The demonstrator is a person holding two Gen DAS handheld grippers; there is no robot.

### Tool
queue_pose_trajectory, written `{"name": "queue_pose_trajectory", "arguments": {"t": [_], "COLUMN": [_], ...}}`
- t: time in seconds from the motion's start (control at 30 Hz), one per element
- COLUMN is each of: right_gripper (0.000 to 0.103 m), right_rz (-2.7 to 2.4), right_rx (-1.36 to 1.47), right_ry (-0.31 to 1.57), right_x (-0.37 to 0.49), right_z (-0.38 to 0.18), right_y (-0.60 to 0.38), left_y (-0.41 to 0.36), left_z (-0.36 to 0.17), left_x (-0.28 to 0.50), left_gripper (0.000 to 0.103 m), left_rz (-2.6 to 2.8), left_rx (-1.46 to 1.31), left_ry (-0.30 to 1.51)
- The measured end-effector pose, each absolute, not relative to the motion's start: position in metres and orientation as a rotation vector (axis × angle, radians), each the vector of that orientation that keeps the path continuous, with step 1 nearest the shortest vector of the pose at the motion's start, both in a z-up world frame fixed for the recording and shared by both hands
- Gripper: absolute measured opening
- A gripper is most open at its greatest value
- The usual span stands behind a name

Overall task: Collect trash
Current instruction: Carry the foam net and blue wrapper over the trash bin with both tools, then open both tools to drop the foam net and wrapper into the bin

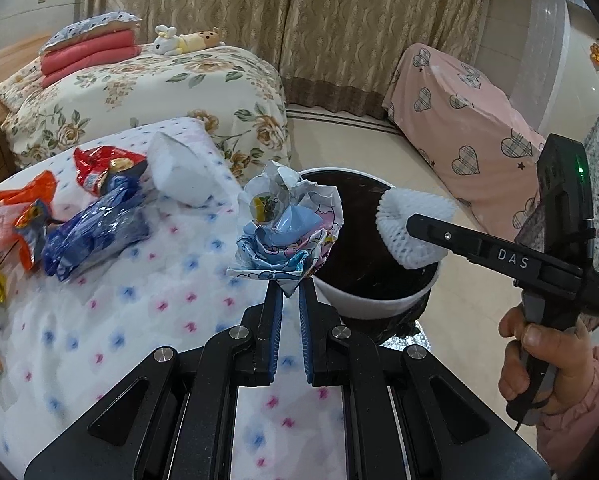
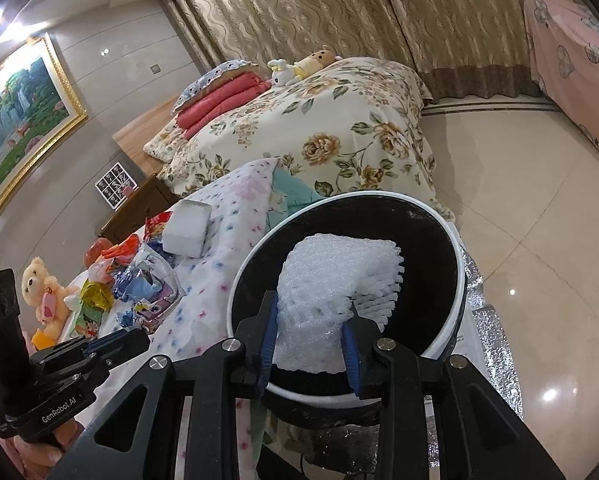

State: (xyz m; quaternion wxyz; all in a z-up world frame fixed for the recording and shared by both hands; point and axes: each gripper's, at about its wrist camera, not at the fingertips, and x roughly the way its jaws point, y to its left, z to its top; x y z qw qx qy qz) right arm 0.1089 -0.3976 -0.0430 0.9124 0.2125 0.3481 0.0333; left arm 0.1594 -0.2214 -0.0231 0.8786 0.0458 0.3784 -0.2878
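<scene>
Left gripper (image 1: pixel 287 294) clenched on crumpled wrapper (image 1: pixel 287 228), frame centre. Right gripper (image 2: pixel 309 326) grasps foam net (image 2: pixel 331 276) over bin (image 2: pixel 457 280), lower centre.

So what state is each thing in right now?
Left gripper: shut on a crumpled wrapper, beside the bin.
Right gripper: shut on white foam netting, over the bin.
Trash bin: open, black-lined.
Blue wrapper: lying on the spotted cover.
White foam block: lying there too.

"DAS" marks the right tool (image 1: pixel 391 222); "GenRobot.AI" the left tool (image 2: pixel 139 334).
</scene>
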Motion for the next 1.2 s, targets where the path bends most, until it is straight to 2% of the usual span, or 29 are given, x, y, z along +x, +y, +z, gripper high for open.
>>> {"name": "queue_pose_trajectory", "arguments": {"t": [0.53, 0.67, 0.73, 0.8, 0.87, 0.9, 1.03, 1.1, 1.2], "right_gripper": [0.033, 0.035, 0.041, 0.049, 0.061, 0.065, 0.067, 0.079, 0.091], "right_rz": [0.061, 0.054, 0.041, 0.025, 0.013, 0.01, 0.002, 0.0, 0.001], "right_rx": [0.483, 0.487, 0.494, 0.502, 0.513, 0.517, 0.524, 0.524, 0.51], "right_ry": [0.751, 0.768, 0.775, 0.776, 0.771, 0.767, 0.748, 0.738, 0.723], "right_x": [0.127, 0.131, 0.132, 0.132, 0.131, 0.131, 0.126, 0.123, 0.117], "right_z": [-0.052, -0.055, -0.056, -0.056, -0.055, -0.055, -0.05, -0.048, -0.044], "right_y": [-0.421, -0.425, -0.428, -0.431, -0.434, -0.435, -0.434, -0.431, -0.422], "left_y": [-0.265, -0.271, -0.272, -0.27, -0.268, -0.265, -0.252, -0.242, -0.224], "left_z": [-0.027, -0.028, -0.028, -0.029, -0.031, -0.03, -0.031, -0.032, -0.033], "left_x": [0.181, 0.185, 0.187, 0.189, 0.189, 0.188, 0.184, 0.181, 0.176], "left_gripper": [0.008, 0.009, 0.011, 0.019, 0.05, 0.056, 0.057, 0.057, 0.06], "left_rz": [-0.636, -0.634, -0.629, -0.623, -0.61, -0.601, -0.578, -0.563, -0.524], "left_rx": [0.132, 0.131, 0.128, 0.129, 0.123, 0.115, 0.094, 0.077, 0.048], "left_ry": [0.839, 0.853, 0.855, 0.861, 0.862, 0.856, 0.85, 0.849, 0.844]}}
